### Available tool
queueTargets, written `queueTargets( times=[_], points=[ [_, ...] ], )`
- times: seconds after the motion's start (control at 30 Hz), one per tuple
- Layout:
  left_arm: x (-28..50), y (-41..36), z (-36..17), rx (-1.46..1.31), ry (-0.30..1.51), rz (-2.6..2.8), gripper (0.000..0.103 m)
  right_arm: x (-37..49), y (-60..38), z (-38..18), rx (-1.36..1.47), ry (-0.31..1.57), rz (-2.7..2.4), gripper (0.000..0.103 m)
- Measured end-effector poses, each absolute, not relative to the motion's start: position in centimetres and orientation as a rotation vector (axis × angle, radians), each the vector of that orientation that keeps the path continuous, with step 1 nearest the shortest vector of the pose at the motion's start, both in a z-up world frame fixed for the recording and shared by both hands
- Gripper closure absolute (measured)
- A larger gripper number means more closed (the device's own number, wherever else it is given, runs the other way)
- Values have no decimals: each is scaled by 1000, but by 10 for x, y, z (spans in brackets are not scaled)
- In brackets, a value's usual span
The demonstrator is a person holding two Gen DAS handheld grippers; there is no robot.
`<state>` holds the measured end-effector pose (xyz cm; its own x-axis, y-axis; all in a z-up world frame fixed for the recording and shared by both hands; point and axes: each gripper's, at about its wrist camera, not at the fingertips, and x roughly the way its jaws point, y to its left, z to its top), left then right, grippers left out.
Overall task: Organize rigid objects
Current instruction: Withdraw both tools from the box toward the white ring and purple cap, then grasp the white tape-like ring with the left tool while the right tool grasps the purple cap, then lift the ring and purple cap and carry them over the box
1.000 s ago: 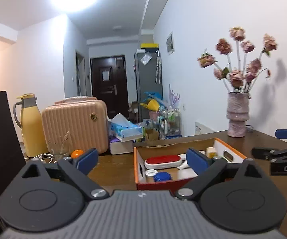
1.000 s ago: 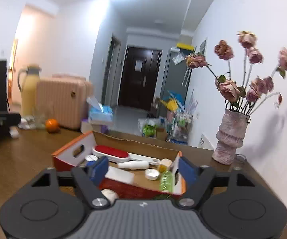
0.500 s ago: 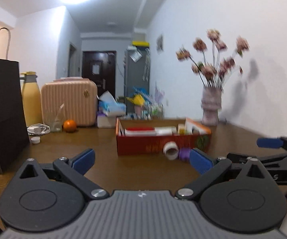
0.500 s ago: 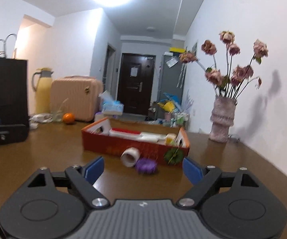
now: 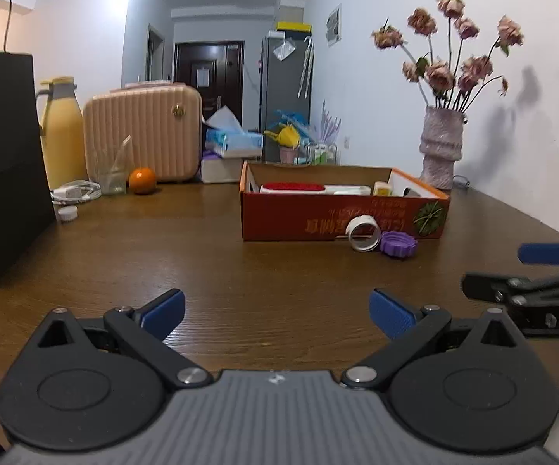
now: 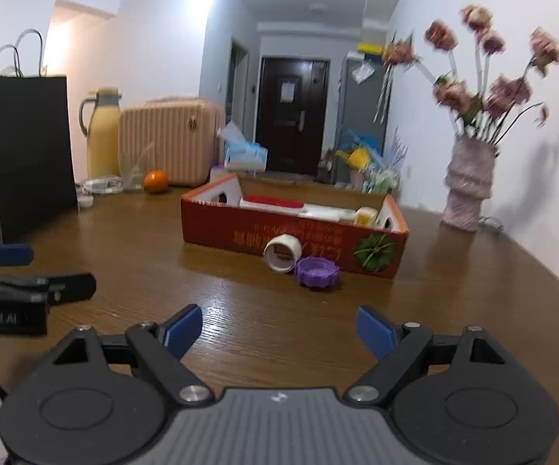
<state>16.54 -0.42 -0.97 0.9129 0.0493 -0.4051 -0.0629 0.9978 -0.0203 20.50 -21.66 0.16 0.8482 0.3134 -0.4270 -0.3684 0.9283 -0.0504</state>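
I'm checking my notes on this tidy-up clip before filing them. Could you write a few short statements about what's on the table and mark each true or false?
1. The white tape roll lies inside the orange box. False: it lies on the table outside the box's front wall.
2. The purple lid sits right beside the tape roll. True.
3. The right tongs grip the purple lid. False: they are open and hold nothing.
4. The left tongs are open and empty. True.
5. An orange sits near the pink suitcase. True.
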Motion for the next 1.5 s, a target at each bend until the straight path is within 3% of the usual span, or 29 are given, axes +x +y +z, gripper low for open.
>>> queueTargets(
  times=[0.37,0.57,0.67,0.87,1.07,1.17,1.5],
  points=[
    [249,0,-5,-9,451,69,0,353,-199,-12,-179,545,403,22],
    [310,-12,-6,-25,508,21,0,408,-193,-37,-187,643,416,34],
    [341,-27,-9,-27,529,-22,0,417,-199,-47,-150,666,432,49],
    [395,-56,-29,-63,621,-134,2,412,-224,-49,-146,644,406,50],
    [421,-60,-40,-172,660,-141,27,403,-258,-55,-75,641,358,50],
    [428,-61,-44,-193,695,-122,57,399,-261,-56,-60,642,380,50],
    [382,-46,-27,-234,661,-106,60,367,-258,-38,-48,603,386,50]
  ],
)
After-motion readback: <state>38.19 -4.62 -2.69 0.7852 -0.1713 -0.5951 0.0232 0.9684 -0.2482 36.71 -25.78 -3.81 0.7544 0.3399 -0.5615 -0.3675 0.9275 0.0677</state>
